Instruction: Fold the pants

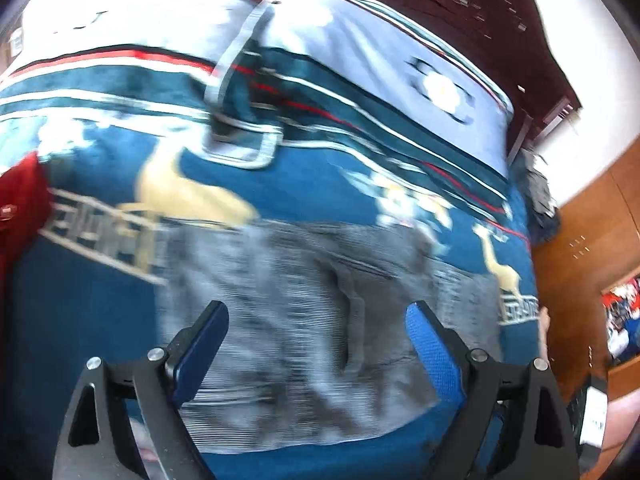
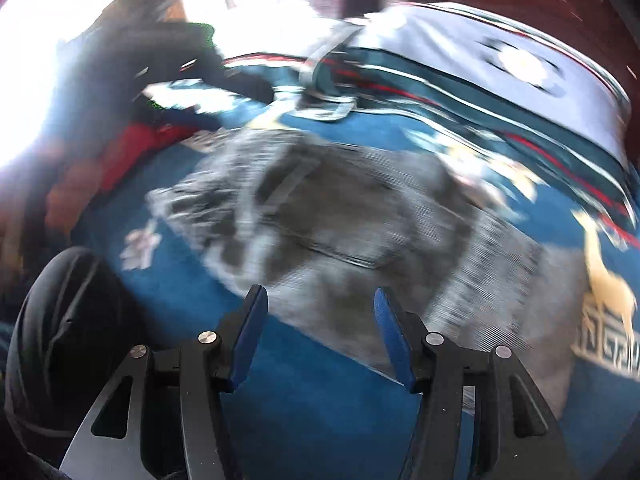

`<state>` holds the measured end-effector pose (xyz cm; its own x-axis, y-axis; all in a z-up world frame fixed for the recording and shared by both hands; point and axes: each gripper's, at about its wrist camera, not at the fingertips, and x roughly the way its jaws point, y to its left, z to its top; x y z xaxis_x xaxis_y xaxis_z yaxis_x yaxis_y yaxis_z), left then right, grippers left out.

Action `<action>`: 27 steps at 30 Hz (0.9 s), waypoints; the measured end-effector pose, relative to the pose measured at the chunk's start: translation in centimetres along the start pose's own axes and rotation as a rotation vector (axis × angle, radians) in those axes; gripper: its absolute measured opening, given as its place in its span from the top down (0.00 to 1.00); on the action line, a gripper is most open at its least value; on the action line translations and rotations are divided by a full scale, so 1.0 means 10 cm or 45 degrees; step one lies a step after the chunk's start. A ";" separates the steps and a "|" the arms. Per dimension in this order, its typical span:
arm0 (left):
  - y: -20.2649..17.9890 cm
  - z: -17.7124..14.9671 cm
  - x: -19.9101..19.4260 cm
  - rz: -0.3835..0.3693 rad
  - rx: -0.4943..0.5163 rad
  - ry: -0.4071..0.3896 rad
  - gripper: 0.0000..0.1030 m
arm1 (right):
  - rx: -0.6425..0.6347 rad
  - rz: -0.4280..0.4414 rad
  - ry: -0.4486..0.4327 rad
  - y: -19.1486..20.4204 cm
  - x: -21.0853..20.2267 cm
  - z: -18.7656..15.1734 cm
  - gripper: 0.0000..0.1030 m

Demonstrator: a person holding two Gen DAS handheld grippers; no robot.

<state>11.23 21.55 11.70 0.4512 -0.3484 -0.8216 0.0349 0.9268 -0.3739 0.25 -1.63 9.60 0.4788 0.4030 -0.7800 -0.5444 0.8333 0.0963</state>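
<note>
two blurred fisheye views look down over a bed covered in a blue blanket [image 1: 304, 184] with pale deer shapes, a cream key-pattern border and red, white and dark green stripes.

grey pants [image 1: 304, 312] lie flat on the blanket, bunched into a broad, roughly rectangular heap, with a dark seam or fold line running down their middle. in the right wrist view the pants [image 2: 340, 232] stretch diagonally across the middle of the blanket.

the left gripper [image 1: 316, 320] hangs above the pants with its blue-padded jaws spread wide; nothing is between them and they do not touch the cloth.

the right gripper [image 2: 320, 300] also hovers above the near edge of the pants, jaws partly apart and empty.

a red cloth [image 1: 24, 200] sits at the blanket's left edge. a pale blue strap [image 1: 236, 120] lies farther up the bed. dark wooden furniture [image 1: 480, 4] stands behind the bed. a dark rounded shape [image 2: 68, 328] fills the lower left of the right wrist view; what it is cannot be told.
</note>
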 end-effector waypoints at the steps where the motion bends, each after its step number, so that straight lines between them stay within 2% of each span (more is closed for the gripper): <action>1: 0.13 0.02 -0.03 0.023 -0.016 0.005 0.11 | -0.032 0.017 0.004 0.09 0.03 0.02 0.47; 5: 0.53 0.04 -0.04 0.088 -0.067 0.026 0.11 | -0.139 0.069 0.026 0.41 0.18 0.13 0.47; 8: 0.75 0.03 0.07 0.096 -0.102 0.071 0.11 | -0.167 0.122 0.048 0.56 0.28 0.20 0.47; 15: 0.99 -0.03 0.39 0.093 -0.129 0.149 0.11 | -0.297 0.208 0.113 0.99 0.56 0.36 0.47; 21: 1.23 0.02 0.58 0.085 -0.213 0.153 0.11 | -0.367 0.184 0.147 1.17 0.84 0.41 0.45; 27: 1.27 0.14 0.76 0.067 -0.197 0.158 0.11 | -0.357 0.106 0.146 1.10 1.09 0.49 0.45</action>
<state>16.37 30.89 1.34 0.3347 -0.3233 -0.8851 -0.1273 0.9151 -0.3825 2.86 13.76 5.24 0.3526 0.4070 -0.8426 -0.7546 0.6561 0.0011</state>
